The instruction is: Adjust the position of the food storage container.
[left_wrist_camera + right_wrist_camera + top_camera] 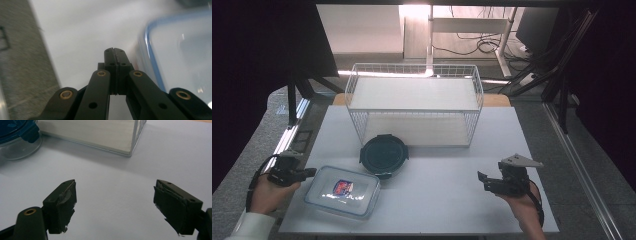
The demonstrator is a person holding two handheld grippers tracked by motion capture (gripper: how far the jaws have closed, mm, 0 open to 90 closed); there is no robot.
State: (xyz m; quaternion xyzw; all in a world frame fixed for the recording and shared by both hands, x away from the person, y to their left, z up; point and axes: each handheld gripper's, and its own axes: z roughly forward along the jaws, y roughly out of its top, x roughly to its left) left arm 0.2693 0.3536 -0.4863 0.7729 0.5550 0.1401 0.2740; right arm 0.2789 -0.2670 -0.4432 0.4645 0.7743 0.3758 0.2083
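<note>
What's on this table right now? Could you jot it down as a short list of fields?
surface: white table
back: white wire rack with two shelves
middle: round container, dark lid, in front of the rack
front left: rectangular container, clear lid with blue edge
left tool: jaws shut, empty, beside the rectangular container
right tool: jaws open, empty, over bare table

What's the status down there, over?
Left gripper shut, empty, beside rectangular container. Right gripper open, empty, over bare table. Round container ahead; nothing blocking.
</note>
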